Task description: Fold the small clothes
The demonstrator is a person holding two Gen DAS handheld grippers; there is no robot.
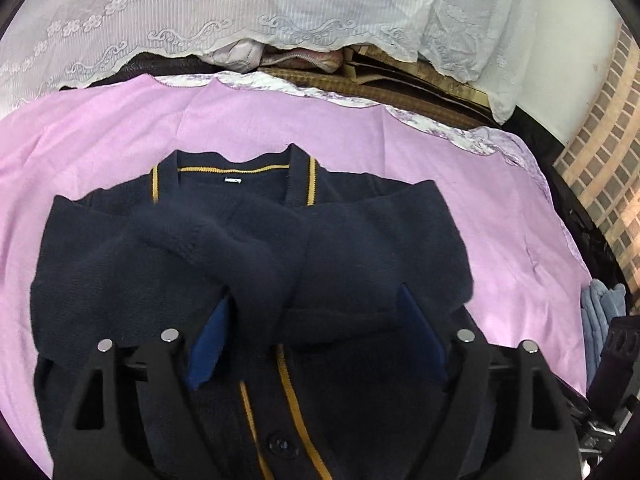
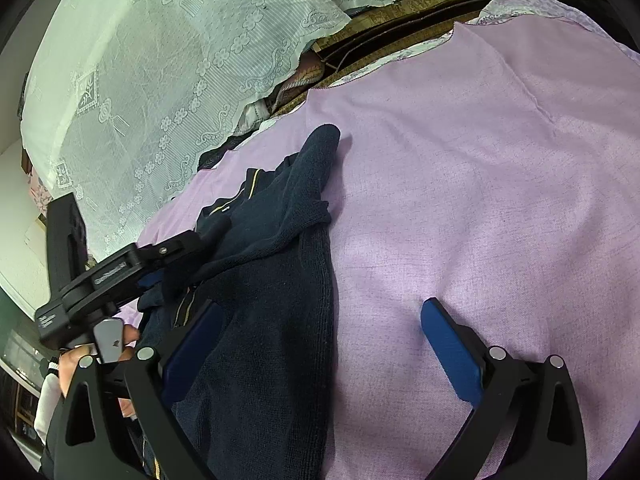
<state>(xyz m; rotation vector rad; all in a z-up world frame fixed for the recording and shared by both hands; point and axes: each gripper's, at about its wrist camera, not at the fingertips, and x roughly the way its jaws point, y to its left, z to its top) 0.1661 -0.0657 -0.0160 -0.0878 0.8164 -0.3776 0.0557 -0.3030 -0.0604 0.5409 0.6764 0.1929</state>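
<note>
cardigan (image 1: pixel 256 264) bottom: cut off at near edge | label (image 1: pixel 233 179): too small to read | person's hand (image 2: pixel 76 364): partly hidden

Navy cardigan (image 2: pixel 272 280) on lilac cloth (image 2: pixel 480 200), right gripper (image 2: pixel 320 344) fingers spread astride its edge

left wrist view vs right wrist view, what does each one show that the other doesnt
Only the left wrist view shows the cardigan's dark button between two mustard placket stripes, the small white neck label, a stack of folded blue cloth at the right edge and a brick-patterned wall.

Only the right wrist view shows the left gripper from the side, a hand on its trigger, and the right gripper open, straddling the cardigan's edge.

Both show the navy knitted cardigan, the pink sheet and the white lace cloth.
</note>
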